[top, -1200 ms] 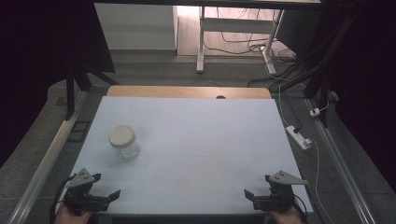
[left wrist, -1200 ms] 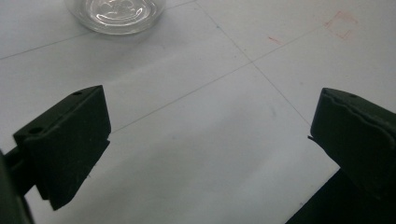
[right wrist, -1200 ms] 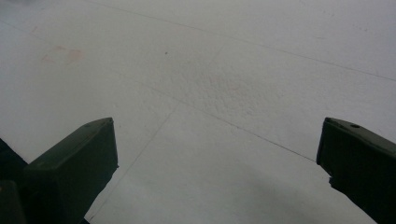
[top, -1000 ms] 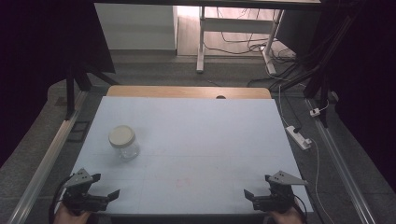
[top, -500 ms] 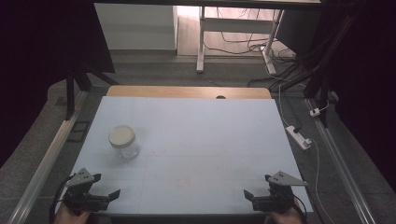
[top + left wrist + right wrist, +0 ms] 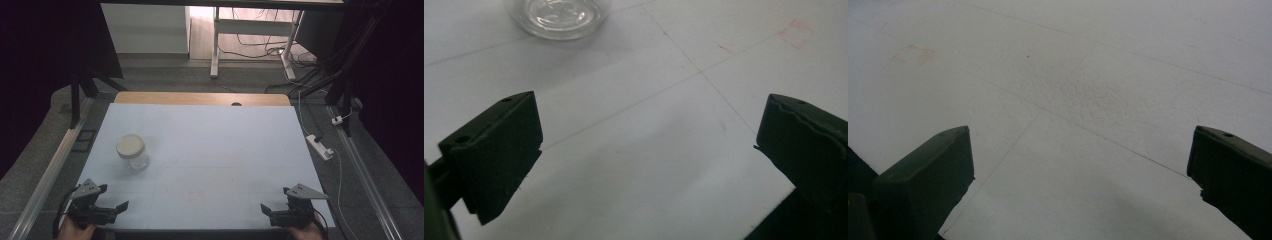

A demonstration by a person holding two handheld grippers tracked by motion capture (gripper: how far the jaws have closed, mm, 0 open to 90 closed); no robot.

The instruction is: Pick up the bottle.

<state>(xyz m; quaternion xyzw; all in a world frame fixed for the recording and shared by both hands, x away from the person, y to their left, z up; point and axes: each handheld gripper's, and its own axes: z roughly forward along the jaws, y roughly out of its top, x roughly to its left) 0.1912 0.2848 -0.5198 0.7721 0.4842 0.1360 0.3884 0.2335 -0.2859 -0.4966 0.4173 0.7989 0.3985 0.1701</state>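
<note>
A: Has anything shifted since the earlier frames?

B: Nothing I can make out. The jar (image 6: 132, 152) stands in the same spot, left of centre in the high view, upright on the white worktop (image 6: 210, 150) with its pale lid on. Both grippers sit where they were, at the bottom edge.

A: And the left gripper (image 6: 111, 209)?

B: Lower left of the frame, well apart from the jar, which stands above it. Its fingers (image 6: 499, 155) are spread wide with nothing between them; in the left gripper view the jar's glass base (image 6: 559, 17) shows at the top edge, beyond the gap.

A: The right gripper (image 6: 272, 212)?

B: Lower right of the frame, far from the jar. Its fingers (image 6: 928, 175) are also spread wide, with bare worktop between them.
</note>
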